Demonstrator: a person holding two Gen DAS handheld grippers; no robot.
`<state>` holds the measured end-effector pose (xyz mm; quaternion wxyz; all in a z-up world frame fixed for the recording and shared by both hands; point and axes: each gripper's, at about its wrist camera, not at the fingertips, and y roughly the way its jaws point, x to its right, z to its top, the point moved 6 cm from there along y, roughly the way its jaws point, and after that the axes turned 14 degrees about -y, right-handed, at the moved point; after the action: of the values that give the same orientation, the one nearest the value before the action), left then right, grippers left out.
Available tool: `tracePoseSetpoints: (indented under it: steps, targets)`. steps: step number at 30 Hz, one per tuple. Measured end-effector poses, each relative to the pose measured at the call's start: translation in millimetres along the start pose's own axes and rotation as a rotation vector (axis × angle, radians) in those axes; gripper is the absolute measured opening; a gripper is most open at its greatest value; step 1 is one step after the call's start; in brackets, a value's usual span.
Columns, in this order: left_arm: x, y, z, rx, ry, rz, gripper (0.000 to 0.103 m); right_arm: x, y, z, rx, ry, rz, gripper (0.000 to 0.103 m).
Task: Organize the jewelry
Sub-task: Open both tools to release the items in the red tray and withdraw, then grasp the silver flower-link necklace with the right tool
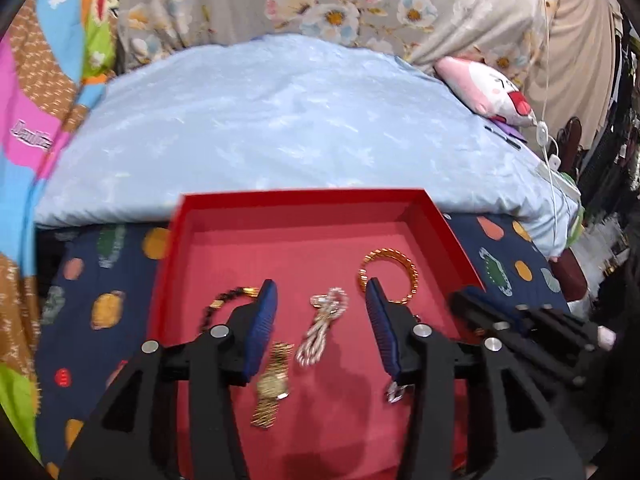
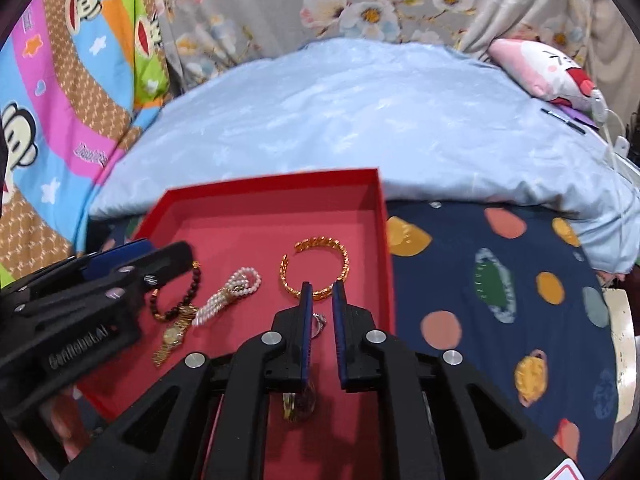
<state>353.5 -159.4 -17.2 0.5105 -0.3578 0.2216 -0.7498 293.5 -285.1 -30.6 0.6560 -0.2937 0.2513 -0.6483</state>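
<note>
Shallow red cardboard tray point(image 2: 382, 216) on the bed, holding a gold twisted bangle point(image 2: 316, 266) at 1 o'clock, knotted white pearl strand point(image 2: 228, 294) centre, gold watch point(image 2: 172, 338) and dark bead bracelet point(image 2: 182, 296) at 9 o'clock. A small silver ring point(image 2: 319, 322) between the narrowly parted, empty jaws of the right gripper point(image 2: 320, 286) could skid or be missed. Left gripper point(image 1: 320, 300): jaws wide apart, empty, straddling the pearls.
</note>
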Motion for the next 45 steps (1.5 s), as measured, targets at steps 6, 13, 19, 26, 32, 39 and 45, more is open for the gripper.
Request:
tracePoseSetpoints:
  steps: [6, 13, 19, 26, 32, 39, 45]
  targets:
    - [-30, -59, -23, 0.037, 0.002, 0.040, 0.044, -6, -57, -32, 0.017, 0.001, -0.007, 0.024]
    - [-53, -113, -88, -0.001, -0.004, 0.069, 0.044, -26, -104, -104, -0.043, 0.031, -0.020, 0.029]
    - [-61, -128, -144, -0.078, -0.027, 0.063, 0.050, -41, -124, -155, -0.099, 0.071, -0.019, 0.029]
    - [-70, -130, -184, -0.146, -0.054, 0.077, 0.050, -52, -132, -186, -0.136, 0.092, 0.002, 0.029]
    - [-64, -124, -196, -0.174, -0.054, 0.076, 0.050, -58, -125, -184, -0.136, 0.089, 0.028, 0.029]
    - [-58, -116, -198, -0.185, -0.047, 0.080, 0.050, -73, -96, -156, -0.116, 0.039, 0.074, 0.029]
    - [-61, -112, -196, -0.193, -0.061, 0.079, 0.050, -86, -70, -140, -0.122, 0.010, 0.099, 0.029]
